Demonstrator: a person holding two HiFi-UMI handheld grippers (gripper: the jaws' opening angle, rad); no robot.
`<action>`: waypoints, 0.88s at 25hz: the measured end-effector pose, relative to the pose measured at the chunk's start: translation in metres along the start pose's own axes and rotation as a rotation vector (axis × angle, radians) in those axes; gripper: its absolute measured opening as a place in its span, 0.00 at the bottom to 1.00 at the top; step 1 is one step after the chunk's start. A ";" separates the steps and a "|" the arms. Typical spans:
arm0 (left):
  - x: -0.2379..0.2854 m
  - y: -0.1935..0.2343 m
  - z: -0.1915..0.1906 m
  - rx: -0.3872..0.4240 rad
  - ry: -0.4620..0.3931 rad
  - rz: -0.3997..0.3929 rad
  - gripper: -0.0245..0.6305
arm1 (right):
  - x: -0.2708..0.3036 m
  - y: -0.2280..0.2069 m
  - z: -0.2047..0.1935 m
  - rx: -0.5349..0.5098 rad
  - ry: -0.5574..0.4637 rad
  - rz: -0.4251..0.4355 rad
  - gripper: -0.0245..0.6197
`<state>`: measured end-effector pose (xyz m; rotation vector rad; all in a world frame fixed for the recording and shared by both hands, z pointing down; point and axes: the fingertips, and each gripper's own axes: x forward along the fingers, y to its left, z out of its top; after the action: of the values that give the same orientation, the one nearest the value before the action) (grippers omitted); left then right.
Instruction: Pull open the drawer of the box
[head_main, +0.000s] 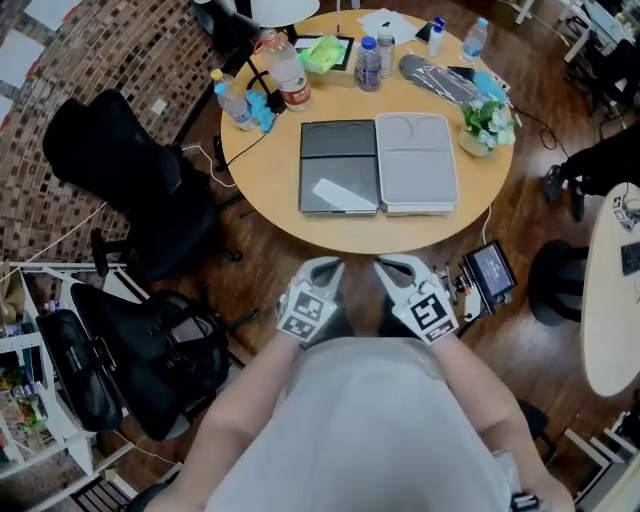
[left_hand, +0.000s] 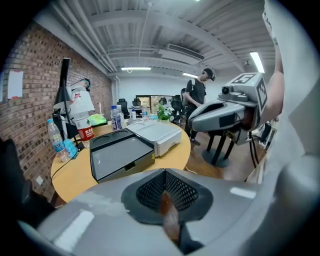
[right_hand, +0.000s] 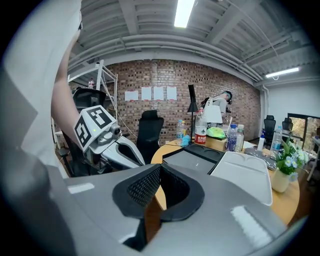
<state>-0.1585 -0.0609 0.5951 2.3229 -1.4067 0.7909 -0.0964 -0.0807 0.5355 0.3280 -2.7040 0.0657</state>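
You keep the left hand-held gripper (head_main: 320, 275) and right hand-held gripper (head_main: 400, 272) closed, empty, at your waist, probably pre-reach. The dark box (head_main: 338, 165) and light box (head_main: 415, 160) touch mid-tabletop (head_main: 270, 190), drawers apparently shut.

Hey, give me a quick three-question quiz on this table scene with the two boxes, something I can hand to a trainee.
1. True or false: the left gripper and the right gripper are both touching the dark grey box.
2. In the head view, what stands just right of the light grey box? A. a potted plant B. a laptop C. a mug
3. Short answer: how do each gripper's jaws stand?

Key
1. False: both are short of the round table, close to the person's body.
2. A
3. Shut, with nothing between them.
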 end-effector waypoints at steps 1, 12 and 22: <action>0.004 0.000 -0.004 0.018 0.012 -0.004 0.05 | -0.001 0.000 -0.002 0.008 0.006 -0.011 0.05; 0.054 0.039 -0.023 0.268 0.159 0.139 0.04 | 0.002 -0.019 -0.012 0.035 0.036 -0.047 0.05; 0.087 0.063 -0.037 0.528 0.336 0.196 0.03 | 0.006 -0.024 -0.013 0.039 0.037 -0.027 0.05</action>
<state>-0.1933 -0.1330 0.6762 2.2603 -1.4082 1.6982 -0.0908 -0.1044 0.5495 0.3715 -2.6641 0.1156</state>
